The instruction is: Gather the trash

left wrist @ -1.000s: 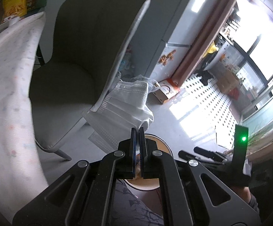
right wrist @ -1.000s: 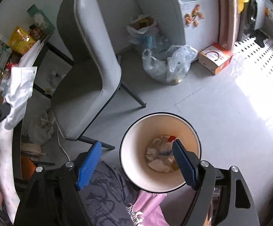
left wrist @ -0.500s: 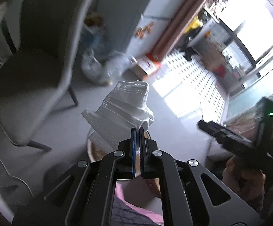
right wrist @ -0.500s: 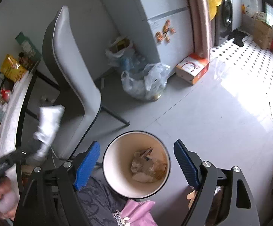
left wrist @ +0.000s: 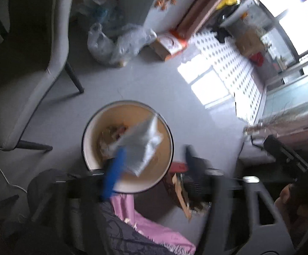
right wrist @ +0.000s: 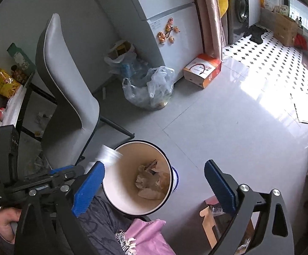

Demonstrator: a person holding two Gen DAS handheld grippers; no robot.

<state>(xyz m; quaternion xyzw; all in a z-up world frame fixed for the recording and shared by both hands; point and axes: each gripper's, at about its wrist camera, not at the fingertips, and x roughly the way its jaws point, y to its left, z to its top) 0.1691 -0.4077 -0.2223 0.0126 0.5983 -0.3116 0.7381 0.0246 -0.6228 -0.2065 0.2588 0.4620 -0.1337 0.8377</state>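
White and crumpled, a tissue hangs over the open mouth of the cream-lined bin, smeared by motion in the left wrist view. It shows just beside the blue pad of the left gripper, and whether it touches that pad I cannot tell. That gripper's jaws stand wide apart, one blue finger low on the bin's near rim, the other dark and blurred to the right.

From the right wrist camera the bin is sharp, with a little heap of crumpled paper at its bottom, which the left view only blurs. The tissue appears here as a pale blur at the bin's left rim, above the left gripper coming in from the left. The right gripper is spread wide with nothing between its blue pads, the bin framed between them.

Both views show the grey chair, the plastic bag by the fridge, and the orange-and-white box.
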